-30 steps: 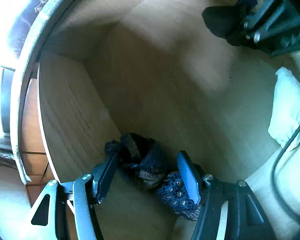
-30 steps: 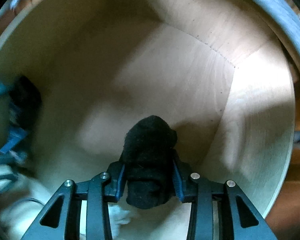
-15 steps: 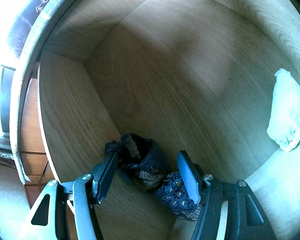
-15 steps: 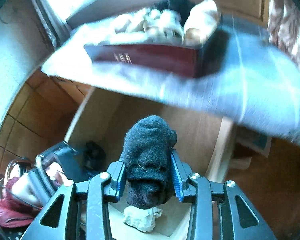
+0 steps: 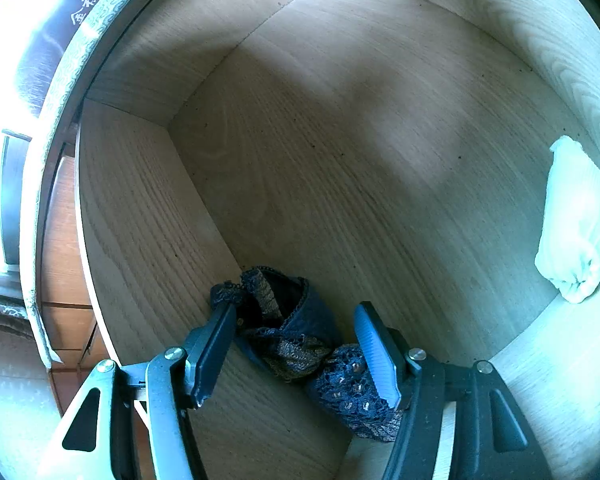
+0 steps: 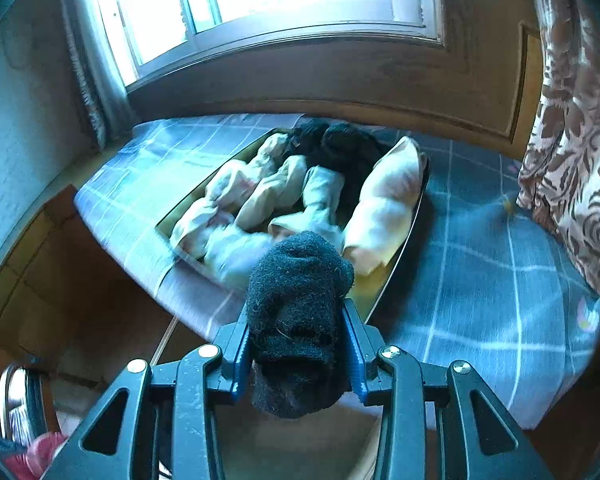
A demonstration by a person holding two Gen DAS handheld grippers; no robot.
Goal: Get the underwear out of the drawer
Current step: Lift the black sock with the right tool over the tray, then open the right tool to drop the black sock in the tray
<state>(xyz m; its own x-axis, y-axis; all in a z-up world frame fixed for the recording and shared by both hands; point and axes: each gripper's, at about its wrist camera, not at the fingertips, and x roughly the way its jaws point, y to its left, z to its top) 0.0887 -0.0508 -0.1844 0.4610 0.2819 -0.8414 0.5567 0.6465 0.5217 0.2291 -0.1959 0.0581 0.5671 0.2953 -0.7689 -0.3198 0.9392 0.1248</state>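
Left gripper [image 5: 296, 352]: its jaws stood wide apart inside the pale wooden drawer [image 5: 340, 140], pointing down at the drawer floor; nothing was clamped.
Left gripper's contact: the dark navy lace underwear with beige patterned trim [image 5: 284, 328] lay crumpled on the drawer floor between the two fingers, against the drawer's left wall. The left finger [image 5: 216, 344] touched the lace edge; the blue-padded right finger [image 5: 374, 352] stood in front of a sequinned fold, and whether it pressed on the cloth could not be told.
Hidden under the left gripper: the lower end of the navy underwear ran behind the right finger and its mount, so its full outline was cut off.
Drawer, right side: a white rolled cloth bundle [image 5: 576, 220] lay against the right wall, well apart from the navy piece; the frame edge clipped it slightly.
Right gripper [image 6: 296, 344]: its jaws were closed tight on a black fuzzy rolled garment [image 6: 296, 304], which bulged above and below the blue pads.
Right gripper's place: it was held up out of the drawer, over the near edge of a blue checked cloth surface [image 6: 480, 272].
Beyond the right gripper: an open shallow box [image 6: 400, 248] on the checked cloth held pale rolled garments [image 6: 284, 188] and dark ones at the back.
Hard to make out: what kind of garment the black roll was could not be told; the box's near corner sat behind it, and the rolls nearest it were blurred.
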